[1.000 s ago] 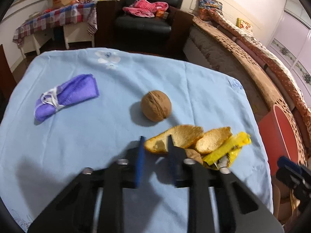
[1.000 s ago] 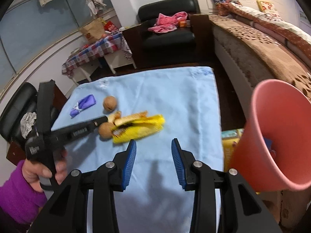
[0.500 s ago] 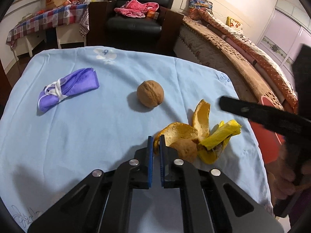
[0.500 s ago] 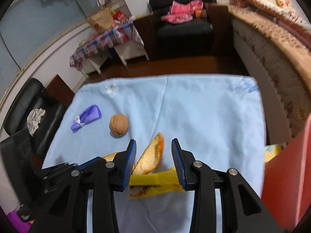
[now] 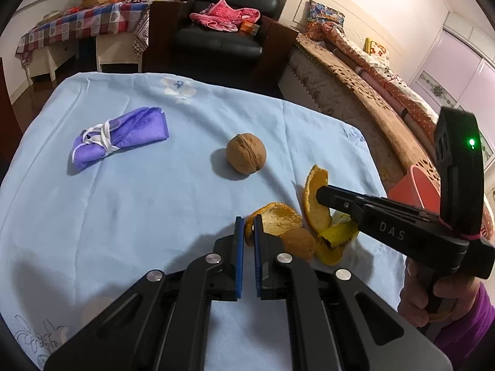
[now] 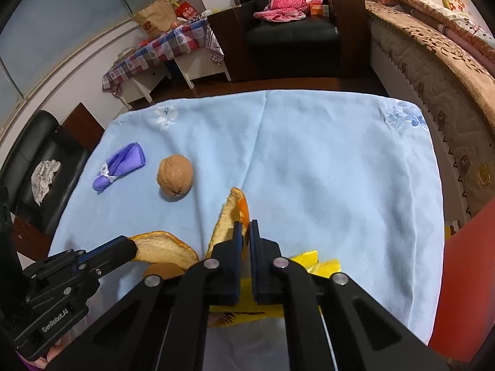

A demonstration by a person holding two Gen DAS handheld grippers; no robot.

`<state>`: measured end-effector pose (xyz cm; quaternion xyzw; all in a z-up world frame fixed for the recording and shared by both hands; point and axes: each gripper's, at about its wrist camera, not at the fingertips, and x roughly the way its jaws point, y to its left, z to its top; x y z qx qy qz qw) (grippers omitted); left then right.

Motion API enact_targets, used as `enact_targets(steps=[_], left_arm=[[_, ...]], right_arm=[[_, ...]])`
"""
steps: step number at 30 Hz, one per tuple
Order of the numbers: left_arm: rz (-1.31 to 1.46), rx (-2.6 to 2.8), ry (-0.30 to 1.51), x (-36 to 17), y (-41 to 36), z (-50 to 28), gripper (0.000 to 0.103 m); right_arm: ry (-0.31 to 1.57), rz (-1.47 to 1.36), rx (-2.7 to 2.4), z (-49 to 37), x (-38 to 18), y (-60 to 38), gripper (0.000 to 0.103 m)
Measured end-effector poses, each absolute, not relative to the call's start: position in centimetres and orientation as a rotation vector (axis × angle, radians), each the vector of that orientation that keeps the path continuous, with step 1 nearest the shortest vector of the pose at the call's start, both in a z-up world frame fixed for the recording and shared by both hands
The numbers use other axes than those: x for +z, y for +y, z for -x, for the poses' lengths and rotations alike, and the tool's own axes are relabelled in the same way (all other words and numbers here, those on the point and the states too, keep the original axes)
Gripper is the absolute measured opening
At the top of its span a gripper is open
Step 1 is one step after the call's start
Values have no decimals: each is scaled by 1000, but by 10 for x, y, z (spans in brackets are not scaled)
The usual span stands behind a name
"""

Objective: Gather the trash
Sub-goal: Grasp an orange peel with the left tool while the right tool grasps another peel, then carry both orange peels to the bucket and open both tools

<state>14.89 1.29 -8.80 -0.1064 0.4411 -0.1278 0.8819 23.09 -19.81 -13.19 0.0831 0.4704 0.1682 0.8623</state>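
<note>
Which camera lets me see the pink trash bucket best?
The left wrist view. There the pink bucket shows its rim and part of its inside beside the table's far right edge, though the right gripper hides some of it. The right wrist view shows only a red-pink slab of its wall at the picture's right edge.

Two close, downward wrist views sharing the blue-clothed table (image 5: pixel 130 204)
</note>
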Motion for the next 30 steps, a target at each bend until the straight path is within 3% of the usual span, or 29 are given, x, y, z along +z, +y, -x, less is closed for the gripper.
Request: enact_targets(steps=[13,30], left_arm=[[222,-262,848,-51,7,-136,5],[128,-378,803,-16,-67,-120,5]], right_arm=[[857,-257,338,-187,-81,-239,4],[776,-325,167,-124,-53,-327,4]])
